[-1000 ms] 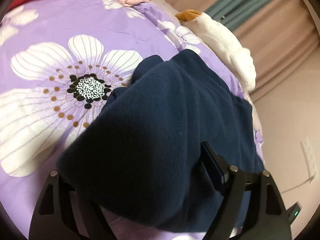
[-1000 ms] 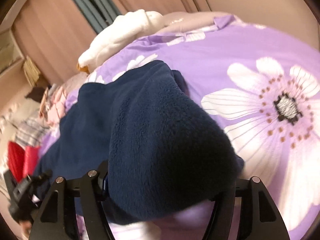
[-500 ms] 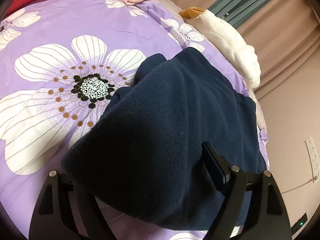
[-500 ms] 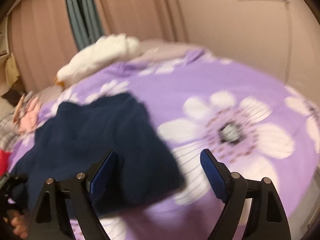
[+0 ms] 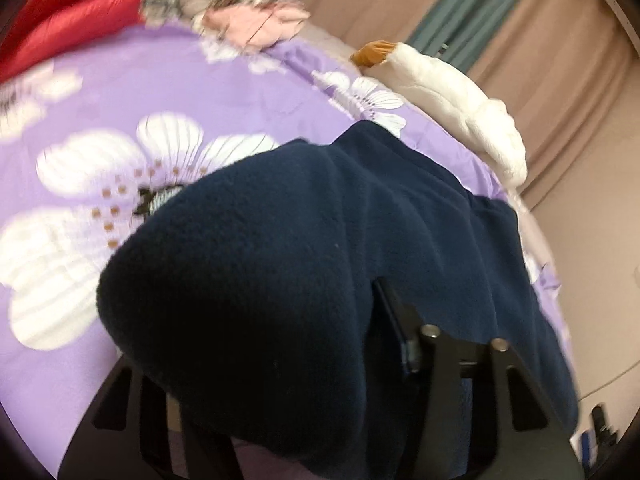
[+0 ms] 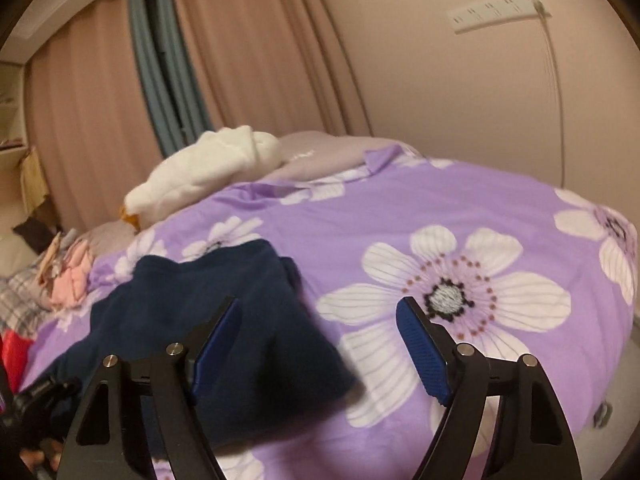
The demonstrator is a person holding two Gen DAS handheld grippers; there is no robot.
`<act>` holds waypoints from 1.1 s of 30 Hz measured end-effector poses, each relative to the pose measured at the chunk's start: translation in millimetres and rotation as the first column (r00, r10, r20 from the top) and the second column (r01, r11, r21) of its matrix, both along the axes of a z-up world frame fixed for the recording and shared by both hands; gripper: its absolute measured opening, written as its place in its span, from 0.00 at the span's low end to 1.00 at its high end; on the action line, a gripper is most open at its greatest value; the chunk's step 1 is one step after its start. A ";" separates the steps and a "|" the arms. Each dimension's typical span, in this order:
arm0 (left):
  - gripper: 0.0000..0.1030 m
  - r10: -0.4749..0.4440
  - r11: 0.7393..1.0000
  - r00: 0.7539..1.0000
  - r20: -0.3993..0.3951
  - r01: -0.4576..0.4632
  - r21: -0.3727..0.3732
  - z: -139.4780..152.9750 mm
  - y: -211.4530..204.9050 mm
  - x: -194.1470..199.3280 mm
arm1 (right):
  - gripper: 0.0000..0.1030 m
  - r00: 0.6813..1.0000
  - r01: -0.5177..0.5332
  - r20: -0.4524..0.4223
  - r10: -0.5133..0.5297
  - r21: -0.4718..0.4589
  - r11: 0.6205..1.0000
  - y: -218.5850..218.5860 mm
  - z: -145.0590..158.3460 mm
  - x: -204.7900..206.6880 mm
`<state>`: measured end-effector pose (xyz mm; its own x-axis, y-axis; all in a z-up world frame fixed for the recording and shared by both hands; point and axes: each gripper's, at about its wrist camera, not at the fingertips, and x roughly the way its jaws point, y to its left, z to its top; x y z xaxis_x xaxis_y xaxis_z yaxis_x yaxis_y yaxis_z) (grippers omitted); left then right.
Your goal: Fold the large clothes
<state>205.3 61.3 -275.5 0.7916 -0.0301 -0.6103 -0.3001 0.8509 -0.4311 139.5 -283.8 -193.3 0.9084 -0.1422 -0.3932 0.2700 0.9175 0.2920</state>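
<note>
The fleece garment (image 6: 224, 320) lies on the bed (image 6: 400, 216), left of the right gripper (image 6: 320, 344). A plush toy (image 6: 208, 176) lies at the far edge; a clothes pile (image 6: 68, 276) far left.

Navy fleece (image 5: 256, 300) hides the left tongs' (image 5: 276, 364) tips (view blurred).

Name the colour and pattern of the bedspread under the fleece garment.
Purple bedspread with large white flowers, clearest in the right wrist view.
</note>
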 end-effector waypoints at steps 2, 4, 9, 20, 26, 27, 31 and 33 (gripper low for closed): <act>0.43 -0.002 1.000 1.000 0.017 0.002 0.021 5.3 -2.7 -1.4 | 0.79 0.999 0.000 -0.041 0.001 0.007 1.000 0.7 -5.1 6.4; 0.40 -0.012 0.999 0.999 0.042 0.010 0.036 12.3 -4.5 -3.7 | 0.79 0.996 0.011 -0.086 -0.006 0.055 0.998 -4.1 -11.4 12.1; 0.34 -0.106 0.968 0.981 0.161 0.064 0.243 49.9 -37.3 -17.0 | 0.79 0.993 0.037 -0.119 -0.014 0.190 0.981 -23.8 -16.5 14.9; 0.31 -0.286 0.933 0.916 0.282 0.198 0.301 93.9 -107.7 -31.7 | 0.79 0.976 0.211 -0.121 -0.182 0.315 0.925 -87.8 -13.4 -16.1; 0.31 -0.379 0.902 0.874 0.306 0.274 0.334 98.5 -158.7 -41.3 | 0.79 0.963 0.269 -0.134 -0.235 0.366 0.891 -117.2 -17.6 -33.5; 0.31 -0.395 0.895 0.867 0.303 0.289 0.340 99.3 -167.1 -41.9 | 0.79 0.962 0.272 -0.131 -0.240 0.368 0.889 -120.1 -17.4 -35.9; 0.30 -0.477 0.861 0.831 0.285 0.378 0.341 103.0 -201.2 -38.7 | 0.79 0.955 0.295 -0.127 -0.267 0.387 0.874 -135.0 -18.0 -45.1; 0.30 -0.512 0.842 0.817 0.266 0.415 0.344 101.6 -219.0 -36.7 | 0.79 0.949 0.314 -0.132 -0.285 0.398 0.862 -143.7 -19.9 -49.8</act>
